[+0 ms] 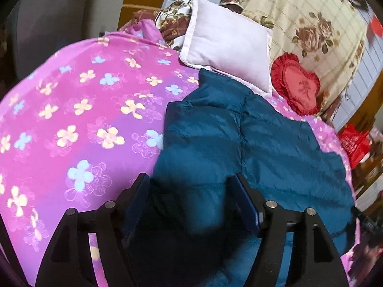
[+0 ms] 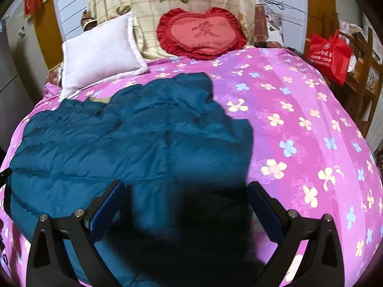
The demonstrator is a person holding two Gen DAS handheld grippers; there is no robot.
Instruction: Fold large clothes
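Observation:
A teal quilted down jacket (image 1: pixel 251 138) lies spread on a bed with a pink flowered cover (image 1: pixel 79 110). My left gripper (image 1: pixel 191 186) is open, its two fingers wide apart just above the jacket's near left edge. In the right wrist view the jacket (image 2: pixel 134 131) covers the left half of the bed (image 2: pixel 299 131). My right gripper (image 2: pixel 186 191) is open, fingers spread over the jacket's near right part. Neither gripper holds cloth.
A white pillow (image 2: pixel 100 50) and a red heart cushion (image 2: pixel 201 33) lean at the head of the bed against a cream floral quilt (image 2: pixel 167 0). A red bag (image 2: pixel 330 52) stands on a wooden shelf to the right.

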